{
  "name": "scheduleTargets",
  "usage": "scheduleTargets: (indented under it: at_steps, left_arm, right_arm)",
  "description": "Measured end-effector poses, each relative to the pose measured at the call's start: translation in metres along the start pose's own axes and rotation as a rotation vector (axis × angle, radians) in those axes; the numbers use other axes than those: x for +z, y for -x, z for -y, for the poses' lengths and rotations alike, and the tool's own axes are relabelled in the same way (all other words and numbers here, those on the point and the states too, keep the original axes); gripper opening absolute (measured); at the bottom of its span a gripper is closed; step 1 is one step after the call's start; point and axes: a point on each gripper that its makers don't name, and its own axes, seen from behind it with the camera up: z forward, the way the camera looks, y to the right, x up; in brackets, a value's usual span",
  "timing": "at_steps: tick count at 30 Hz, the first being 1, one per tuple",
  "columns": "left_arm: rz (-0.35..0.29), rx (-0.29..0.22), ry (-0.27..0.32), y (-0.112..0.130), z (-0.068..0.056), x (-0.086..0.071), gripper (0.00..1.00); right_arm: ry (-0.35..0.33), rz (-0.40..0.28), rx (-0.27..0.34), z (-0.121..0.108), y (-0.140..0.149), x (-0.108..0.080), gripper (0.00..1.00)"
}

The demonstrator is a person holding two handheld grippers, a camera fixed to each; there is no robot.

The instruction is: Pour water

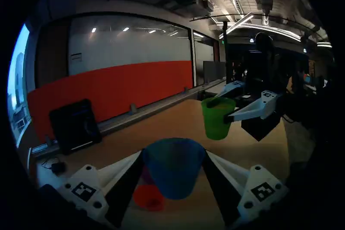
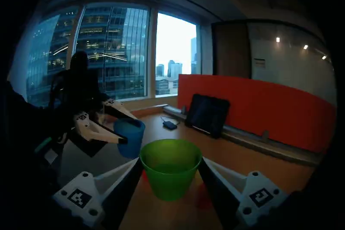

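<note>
In the left gripper view my left gripper (image 1: 174,174) is shut on an upright blue cup (image 1: 174,167), held above the wooden table (image 1: 181,122). Beyond it my right gripper (image 1: 224,107) holds a green cup (image 1: 216,118) upright over the table. In the right gripper view my right gripper (image 2: 170,176) is shut on that green cup (image 2: 170,167). Farther left, my left gripper (image 2: 118,128) carries the blue cup (image 2: 129,137). No water is visible in either cup.
A red cup (image 1: 148,196) and part of a purple object (image 1: 147,174) sit on the table below the blue cup. A dark tablet (image 1: 74,125) leans against the red partition (image 1: 120,87), with a small adapter (image 2: 170,124) and cable near it. Windows (image 2: 112,48) line the far side.
</note>
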Motion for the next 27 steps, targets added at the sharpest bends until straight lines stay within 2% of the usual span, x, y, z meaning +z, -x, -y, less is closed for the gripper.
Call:
scheduleTargets:
  at_steps: [17,27]
  left_arm:
    - [0.140,0.082,0.085,0.058,-0.036,0.026,0.90]
    - [0.208,0.082,0.138,0.093,-0.051,0.038,0.89]
  right_arm:
    - [-0.024,0.173,-0.024,-0.006,0.059,-0.001,0.91]
    - [-0.043,0.256,-0.044,-0.007,0.088,0.005,0.91]
